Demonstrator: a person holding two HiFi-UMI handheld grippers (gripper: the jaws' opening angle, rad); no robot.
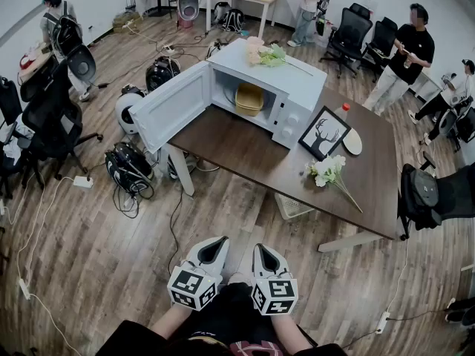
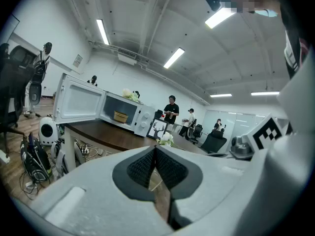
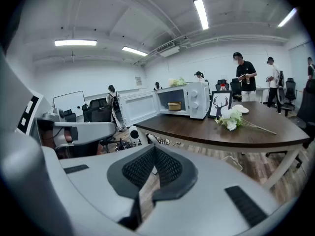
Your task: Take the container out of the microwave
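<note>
Here, the microwave door (image 1: 172,107) overhangs the table (image 1: 245,153) edge; container (image 1: 249,99) sits inside.

The left gripper (image 1: 214,245) and right gripper (image 1: 264,251) are held side by side, close to the person's body and well apart from the table (image 1: 245,153). Both point toward it, tilted slightly downward. Each has its jaws pressed together on nothing.
</note>
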